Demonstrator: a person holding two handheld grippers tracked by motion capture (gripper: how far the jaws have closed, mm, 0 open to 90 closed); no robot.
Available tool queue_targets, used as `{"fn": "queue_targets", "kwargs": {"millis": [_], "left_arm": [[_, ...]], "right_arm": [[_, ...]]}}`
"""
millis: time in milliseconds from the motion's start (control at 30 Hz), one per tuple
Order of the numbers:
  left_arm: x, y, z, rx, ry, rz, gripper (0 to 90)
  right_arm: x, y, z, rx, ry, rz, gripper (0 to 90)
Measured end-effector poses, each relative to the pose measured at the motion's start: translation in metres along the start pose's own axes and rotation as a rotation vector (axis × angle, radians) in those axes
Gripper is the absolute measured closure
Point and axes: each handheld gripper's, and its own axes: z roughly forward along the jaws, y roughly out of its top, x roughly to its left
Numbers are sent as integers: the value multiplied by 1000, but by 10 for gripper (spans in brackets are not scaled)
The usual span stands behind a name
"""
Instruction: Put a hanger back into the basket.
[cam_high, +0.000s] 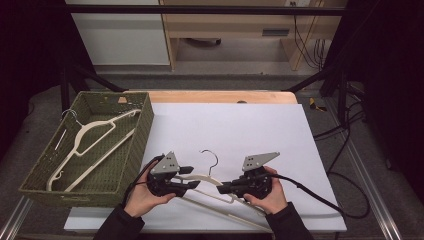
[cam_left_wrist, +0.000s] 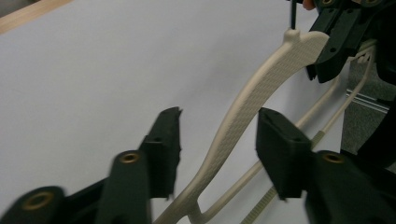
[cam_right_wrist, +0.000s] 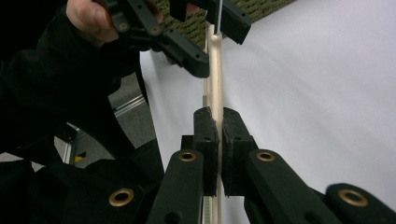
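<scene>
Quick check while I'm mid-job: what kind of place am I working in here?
Probably a lab or workshop recording bench, not a home. A white sheet covers the wooden table inside a black metal frame, cables trail on the floor, and a woven basket holds a spare hanger.

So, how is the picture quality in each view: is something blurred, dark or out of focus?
High view: the white sheet is bright and even, the room around it very dark. Left gripper view: the left gripper is soft at the lower edge, while the cream hanger shows its texture sharply. Right gripper view: the right gripper is sharp, and the hand behind looks blurred.
</scene>
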Motion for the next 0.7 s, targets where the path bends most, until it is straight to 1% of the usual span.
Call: {"fn": "queue_targets", "kwargs": {"millis": [67,100,200,333,367,467,500,567,700], "left_arm": [[-1,0,1,9,-1,17,600],[-2,0,1,17,5,25,646],[-4,-1,2,34,12,52,674],[-6,-1,1,41,16,78,704],[-7,0,0,46,7,82,720],[-11,2,-2,42,-15,74,780],[-12,3,-2,35,-13,66,786],[-14,4,-3,35,-18,64,795],[-17,5,-3,37,-55,37,833]], "right_arm": [[0,-1,1,6,0,-4,873],[0,-1,2,6,0,-4,873],[-1,-1,2,15,0,-4,872],[-1,-1,1,18,-22,-3,854],[-1,-1,1,17,-40,-10,841],[-1,0,-3,-5,-115,-38,782],[-1,1,-4,-16,-127,-32,769],[0,1,-6,-33,-148,-39,740],[0,2,-8,-56,-206,-43,636]]}}
